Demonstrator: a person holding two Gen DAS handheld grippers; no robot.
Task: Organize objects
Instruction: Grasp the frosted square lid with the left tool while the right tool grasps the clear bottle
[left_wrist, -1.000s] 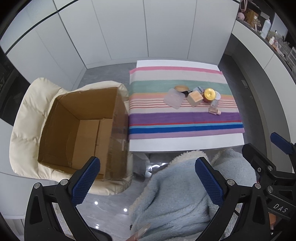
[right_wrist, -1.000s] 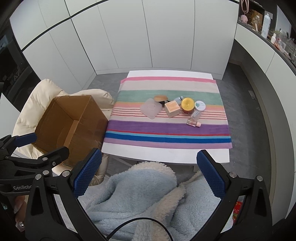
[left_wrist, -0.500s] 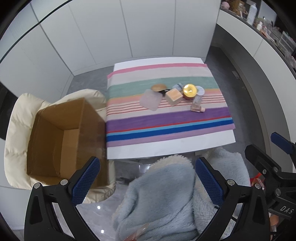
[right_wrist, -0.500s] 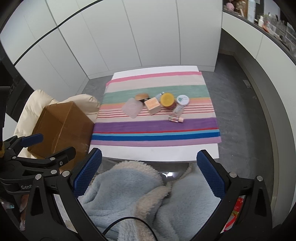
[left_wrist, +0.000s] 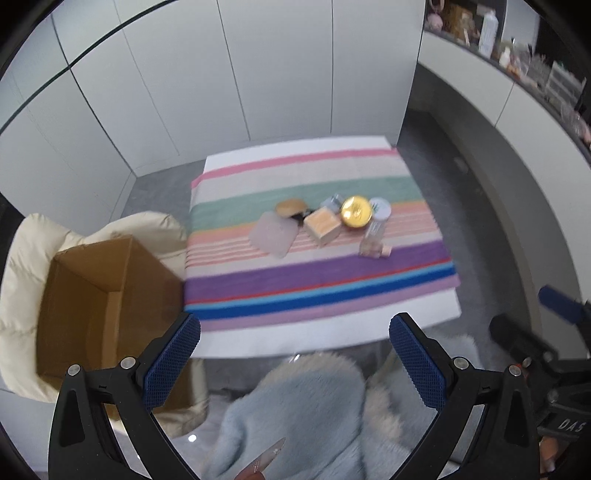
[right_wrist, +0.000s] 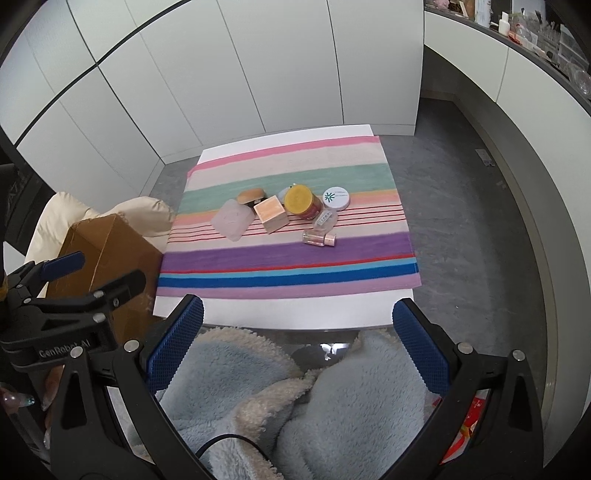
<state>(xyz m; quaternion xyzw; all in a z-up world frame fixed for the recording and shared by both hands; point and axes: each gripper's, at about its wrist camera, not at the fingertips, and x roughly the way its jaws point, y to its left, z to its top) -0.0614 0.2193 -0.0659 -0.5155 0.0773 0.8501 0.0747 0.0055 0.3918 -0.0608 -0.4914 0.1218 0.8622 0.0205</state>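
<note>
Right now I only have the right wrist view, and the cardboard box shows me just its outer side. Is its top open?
Observer: Yes. The left wrist view looks down into the cardboard box. Its top is open, and no item shows in the part of the inside I can see.
Operator: What is it resting on?
Observer: It sits in a cream padded chair, whose cushion wraps around the box's left and near sides.

White cabinets (right_wrist: 295, 74), grey floor (right_wrist: 461, 177)
</note>
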